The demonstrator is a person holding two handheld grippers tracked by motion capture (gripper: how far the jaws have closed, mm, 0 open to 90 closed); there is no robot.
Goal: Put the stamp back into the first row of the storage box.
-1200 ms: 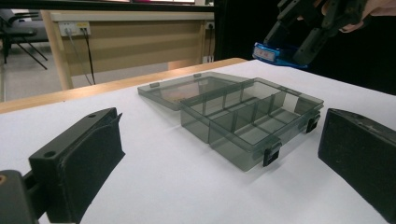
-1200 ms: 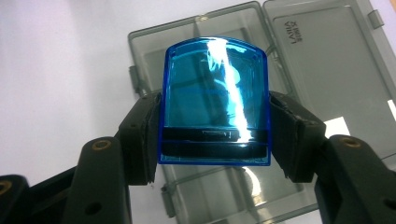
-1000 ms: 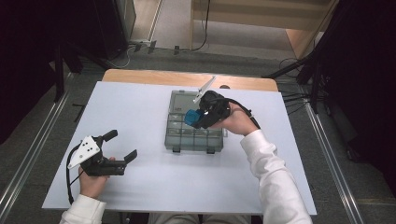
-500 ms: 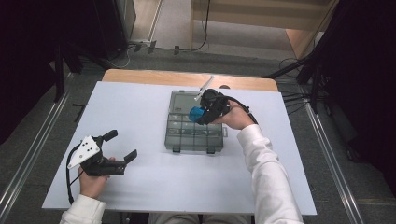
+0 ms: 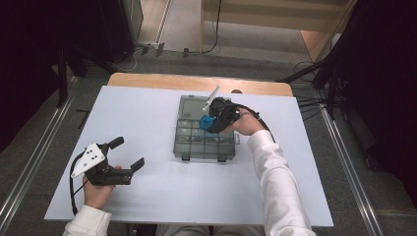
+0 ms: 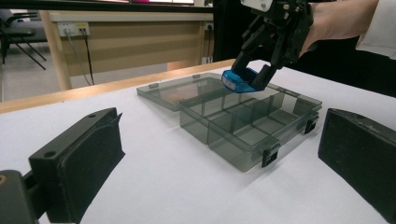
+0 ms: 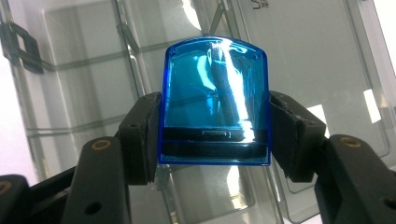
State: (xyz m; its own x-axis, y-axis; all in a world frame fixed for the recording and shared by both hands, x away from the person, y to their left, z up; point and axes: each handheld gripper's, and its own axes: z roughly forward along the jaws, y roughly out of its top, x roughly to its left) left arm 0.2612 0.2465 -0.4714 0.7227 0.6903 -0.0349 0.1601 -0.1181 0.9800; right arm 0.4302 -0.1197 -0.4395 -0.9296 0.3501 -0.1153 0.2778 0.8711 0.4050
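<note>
A: Can any writing be read?

B: Little. Raised characters are moulded into the clear lid near the top edge of the right gripper view, but they cannot be made out. No brand or label is seen on the blue case; only a dark band with a small slot across its lower end is shown.

A: How is the blue case held?

B: It is clamped by its two sides between the jaws of the right gripper, which are closed on it. It is kept above the compartments of the smoky grey organizer box, near the hinge end; whether the box is touched cannot be told. The box lies open on the white table, with its lid laid flat behind it.

A: And the left gripper?

B: It is held low over the near left of the table, well apart from the box. Its jaws are spread wide, and nothing is held between them.

A: What is changed from the earlier frames?

B: The blue case has been carried slightly toward the far end of the box. The left gripper is left where it was.
</note>
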